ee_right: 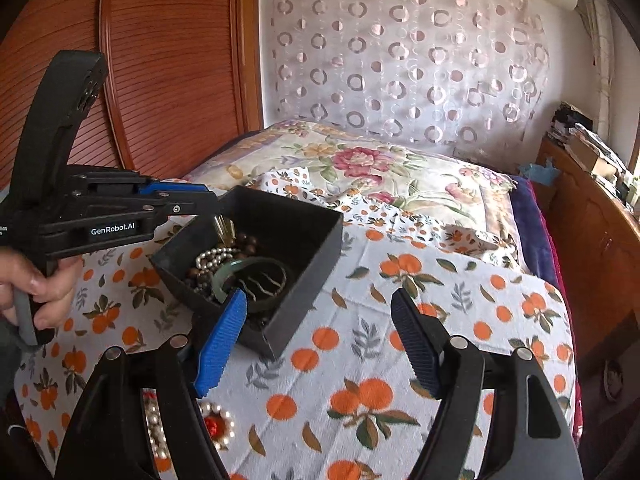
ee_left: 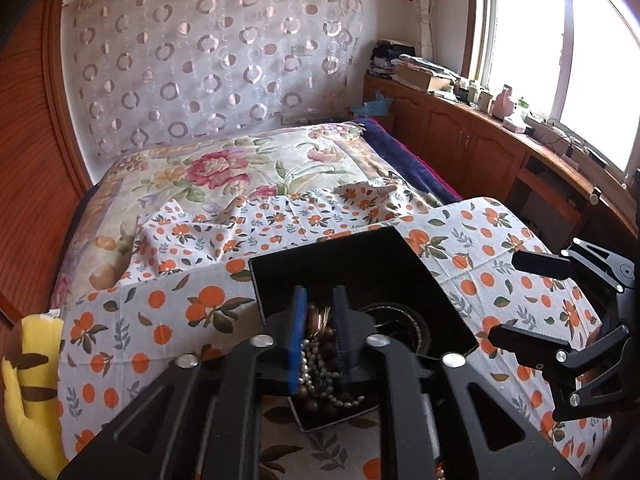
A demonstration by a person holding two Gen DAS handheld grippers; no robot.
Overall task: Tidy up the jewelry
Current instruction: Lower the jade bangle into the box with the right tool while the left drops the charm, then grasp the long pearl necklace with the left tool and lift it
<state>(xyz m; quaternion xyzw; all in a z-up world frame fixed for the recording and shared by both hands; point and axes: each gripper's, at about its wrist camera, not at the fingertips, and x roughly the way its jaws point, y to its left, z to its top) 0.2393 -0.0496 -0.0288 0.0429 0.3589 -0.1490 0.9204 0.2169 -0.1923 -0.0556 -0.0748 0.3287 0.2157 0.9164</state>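
Left gripper (ee_right: pixel 214 204) looks nipped on gold piece (ee_right: pixel 224 226) over box (ee_right: pixel 320 256); lift slow. Right gripper (ee_right: pixel 320 344) open, idle.

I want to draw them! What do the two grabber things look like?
Both are black. The left gripper has "GenRobot.AI" in white letters and blue finger pads. The right gripper has ribbed pads, one bright blue, one darker, plus silver round bolts.

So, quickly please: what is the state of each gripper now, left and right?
Left gripper: nearly closed over the black box; a gold piece hangs at its tips, but a firm grip cannot be told.
Right gripper: open, holding nothing.
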